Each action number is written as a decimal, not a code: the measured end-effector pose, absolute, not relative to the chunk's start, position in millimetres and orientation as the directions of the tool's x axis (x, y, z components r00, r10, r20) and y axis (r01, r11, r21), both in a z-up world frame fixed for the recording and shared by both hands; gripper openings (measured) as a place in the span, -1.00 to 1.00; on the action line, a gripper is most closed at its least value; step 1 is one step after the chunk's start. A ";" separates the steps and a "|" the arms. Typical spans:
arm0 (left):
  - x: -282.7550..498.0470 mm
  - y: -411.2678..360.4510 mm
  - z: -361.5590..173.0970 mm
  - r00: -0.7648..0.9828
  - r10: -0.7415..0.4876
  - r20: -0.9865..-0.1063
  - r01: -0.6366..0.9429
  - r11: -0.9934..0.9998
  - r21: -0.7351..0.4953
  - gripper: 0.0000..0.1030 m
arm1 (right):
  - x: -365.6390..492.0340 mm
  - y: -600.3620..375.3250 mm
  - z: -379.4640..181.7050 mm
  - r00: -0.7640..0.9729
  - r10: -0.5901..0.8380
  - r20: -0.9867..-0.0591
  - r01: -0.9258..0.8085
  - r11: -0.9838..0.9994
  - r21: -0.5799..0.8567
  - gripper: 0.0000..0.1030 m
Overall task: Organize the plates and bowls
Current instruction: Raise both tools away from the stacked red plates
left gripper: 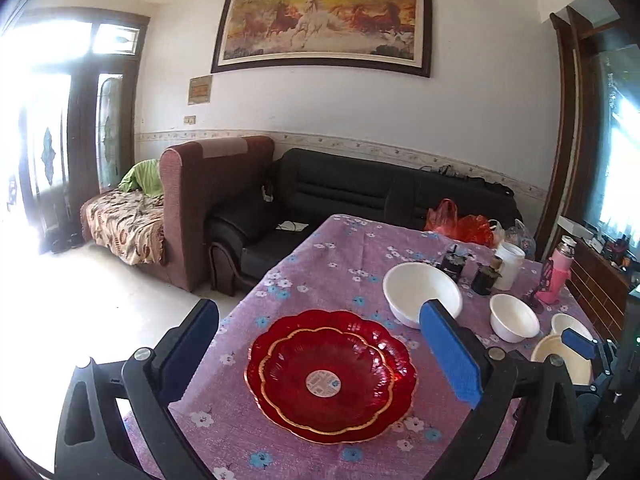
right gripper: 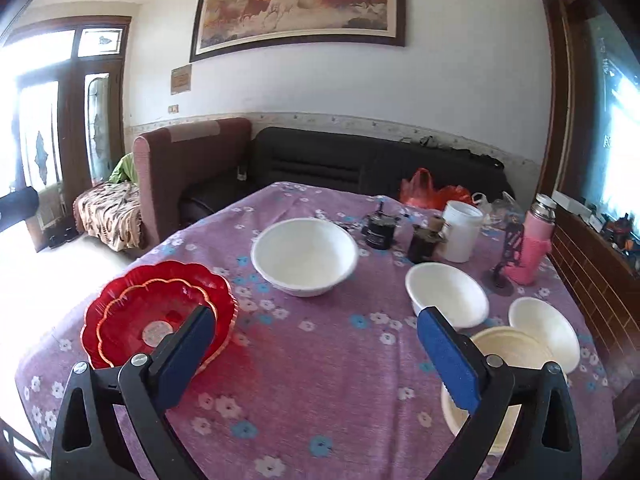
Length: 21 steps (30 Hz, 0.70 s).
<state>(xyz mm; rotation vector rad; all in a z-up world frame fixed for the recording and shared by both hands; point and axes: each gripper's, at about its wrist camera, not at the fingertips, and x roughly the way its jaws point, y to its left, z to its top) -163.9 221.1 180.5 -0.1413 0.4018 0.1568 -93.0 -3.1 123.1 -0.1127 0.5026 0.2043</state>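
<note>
Two red scalloped plates (left gripper: pixel 330 376) lie stacked on the purple flowered tablecloth (left gripper: pixel 320 256), the smaller gold-rimmed one inside the larger. My left gripper (left gripper: pixel 319 312) hangs open above them with nothing between its blue pads. Right of the stack stand a large white bowl (left gripper: pixel 416 288), a medium white bowl (left gripper: pixel 514 316), a small white bowl (left gripper: pixel 568 322) and a cream bowl (left gripper: pixel 560 360). In the right wrist view my right gripper (right gripper: pixel 316 314) is open and empty over bare cloth. The red plates (right gripper: pixel 156 316) are at its left and the cream bowl (right gripper: pixel 508 350) is behind its right finger.
At the table's far right stand two dark jars (right gripper: pixel 380 232), a white cup (right gripper: pixel 460 232), a pink flask (right gripper: pixel 532 240) and red plastic bags (right gripper: pixel 432 192). A black sofa (left gripper: pixel 340 188) and a maroon armchair (left gripper: pixel 192 208) sit beyond the far edge.
</note>
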 end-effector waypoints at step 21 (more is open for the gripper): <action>-144.8 112.5 154.8 0.860 -0.085 -0.503 0.052 0.996 -0.079 0.96 | -138.7 -244.8 102.9 0.815 -0.117 -0.567 0.196 0.977 0.080 0.98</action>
